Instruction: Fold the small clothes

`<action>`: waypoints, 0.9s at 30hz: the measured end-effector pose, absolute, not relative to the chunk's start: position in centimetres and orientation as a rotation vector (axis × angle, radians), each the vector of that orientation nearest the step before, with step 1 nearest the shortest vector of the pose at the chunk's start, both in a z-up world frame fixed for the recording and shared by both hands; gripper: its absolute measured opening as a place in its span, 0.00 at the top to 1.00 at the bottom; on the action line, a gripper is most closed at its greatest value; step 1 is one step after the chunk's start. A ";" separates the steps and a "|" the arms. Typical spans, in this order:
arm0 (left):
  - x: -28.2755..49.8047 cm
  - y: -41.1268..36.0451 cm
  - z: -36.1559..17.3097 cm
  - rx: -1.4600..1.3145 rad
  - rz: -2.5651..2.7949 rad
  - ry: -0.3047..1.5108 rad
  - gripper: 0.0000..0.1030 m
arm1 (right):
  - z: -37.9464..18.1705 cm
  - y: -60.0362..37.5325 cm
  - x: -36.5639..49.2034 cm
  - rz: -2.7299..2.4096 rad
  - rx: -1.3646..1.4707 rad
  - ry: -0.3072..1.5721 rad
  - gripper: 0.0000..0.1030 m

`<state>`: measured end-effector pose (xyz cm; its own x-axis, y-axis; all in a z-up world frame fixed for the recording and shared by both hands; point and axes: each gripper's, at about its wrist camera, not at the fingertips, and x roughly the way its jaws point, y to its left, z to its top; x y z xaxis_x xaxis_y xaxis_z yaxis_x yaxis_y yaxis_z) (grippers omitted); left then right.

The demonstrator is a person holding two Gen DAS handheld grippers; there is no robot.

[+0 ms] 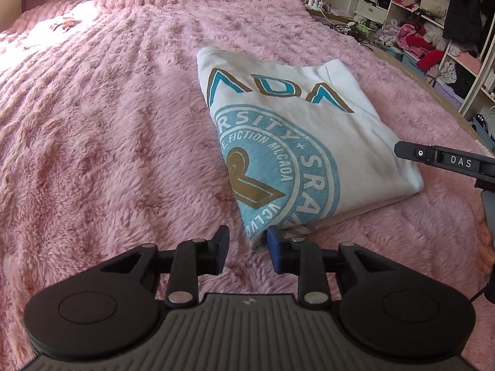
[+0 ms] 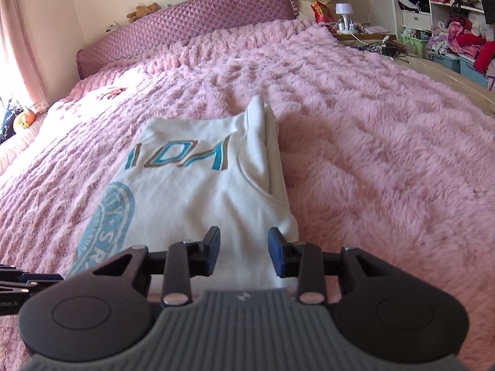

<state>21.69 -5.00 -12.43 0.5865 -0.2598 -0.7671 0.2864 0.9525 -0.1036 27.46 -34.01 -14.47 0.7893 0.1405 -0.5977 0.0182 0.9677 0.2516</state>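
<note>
A folded white T-shirt with a blue and gold round print lies flat on the pink fluffy blanket. My left gripper is open at the shirt's near corner; the corner tip lies in the gap and the pads do not press on it. In the right wrist view the same shirt stretches ahead, its folded sleeve edge on the right. My right gripper is open low over the shirt's near edge, white cloth showing between the fingers, none pinched. The right gripper's finger also pokes in over the shirt's right side.
The blanket covers a wide bed with a purple quilted headboard. A nightstand with a small lamp and open shelves stuffed with clothes stand beyond the bed's right side. A hand shows at the right edge.
</note>
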 end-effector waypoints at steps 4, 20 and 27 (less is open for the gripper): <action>21.2 -5.2 -10.1 0.044 -0.366 0.802 0.63 | -12.3 -35.2 30.5 0.083 0.272 0.547 0.51; 29.9 -7.4 -12.9 -0.196 -0.402 0.766 0.58 | -13.0 -35.1 43.6 0.257 0.199 0.532 0.51; 29.8 -7.6 -14.5 -0.180 -0.393 0.782 0.58 | -16.4 -35.2 46.3 0.198 0.128 0.636 0.51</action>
<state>29.83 -7.57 -14.55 0.6421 -0.4085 -0.6487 0.2768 0.9127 -0.3007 46.34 -35.20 -16.40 0.7867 0.2222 -0.5760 -0.1440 0.9733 0.1789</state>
